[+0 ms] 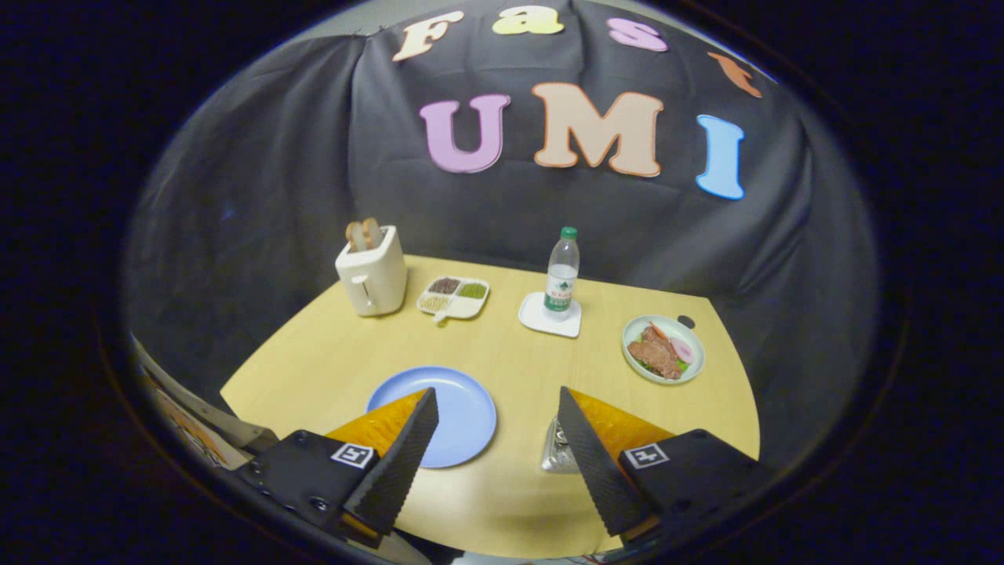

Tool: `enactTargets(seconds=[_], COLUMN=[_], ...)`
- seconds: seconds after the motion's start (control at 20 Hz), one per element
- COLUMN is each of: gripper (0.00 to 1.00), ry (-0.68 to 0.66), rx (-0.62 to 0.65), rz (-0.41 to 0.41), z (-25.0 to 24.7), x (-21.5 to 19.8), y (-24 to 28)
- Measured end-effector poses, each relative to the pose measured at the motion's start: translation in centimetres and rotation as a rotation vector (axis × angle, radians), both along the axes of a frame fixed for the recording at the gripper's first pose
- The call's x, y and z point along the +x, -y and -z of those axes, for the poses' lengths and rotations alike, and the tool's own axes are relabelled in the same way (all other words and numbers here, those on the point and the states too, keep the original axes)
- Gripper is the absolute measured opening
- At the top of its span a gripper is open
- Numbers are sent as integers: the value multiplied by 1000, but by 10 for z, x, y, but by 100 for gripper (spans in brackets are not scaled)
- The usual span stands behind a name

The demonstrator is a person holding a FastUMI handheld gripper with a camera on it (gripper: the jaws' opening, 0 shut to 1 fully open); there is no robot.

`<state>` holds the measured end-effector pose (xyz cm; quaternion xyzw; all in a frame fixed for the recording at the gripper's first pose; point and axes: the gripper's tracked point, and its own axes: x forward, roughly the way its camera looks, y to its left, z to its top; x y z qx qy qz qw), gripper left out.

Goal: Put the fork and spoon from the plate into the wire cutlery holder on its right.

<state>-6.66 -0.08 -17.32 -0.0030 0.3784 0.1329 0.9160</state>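
Tongs [497, 404] agape above blue plate [451, 412]

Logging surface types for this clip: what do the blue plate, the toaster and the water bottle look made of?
The blue plate, partly behind the open gripper, looks like matte plastic or melamine: flat even colour, no sharp glare. The toaster seems glossy cream plastic, possibly enamelled metal, given its smooth soft sheen. The water bottle is clear thin plastic with a green cap.
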Motion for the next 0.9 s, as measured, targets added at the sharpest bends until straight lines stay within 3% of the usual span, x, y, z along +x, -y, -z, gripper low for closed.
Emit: enactTargets(seconds=[0.3, 0.7, 0.9], gripper=[99, 98, 98], ry=[258, 465, 484], rx=[54, -13, -21], rz=[145, 193, 212], z=[-39, -64, -64], x=[8, 13, 17], y=[-11, -15, -15])
